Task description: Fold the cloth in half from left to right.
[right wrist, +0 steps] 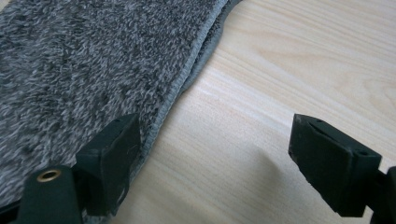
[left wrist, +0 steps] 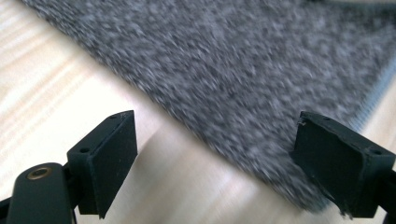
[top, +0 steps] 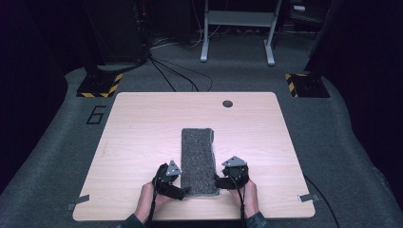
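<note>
Wooden table (top: 142,123) bearing a folded grey towel (top: 197,159), left gripper (top: 183,192) and right gripper (top: 217,182) flanking its near end, jaws wide, empty.

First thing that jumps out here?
The folded grey towel, lying lengthwise mid-table on the pale wooden table. Next, the left gripper and right gripper, jaws open, flanking its near corners, each held in a hand at the table's near edge.
</note>
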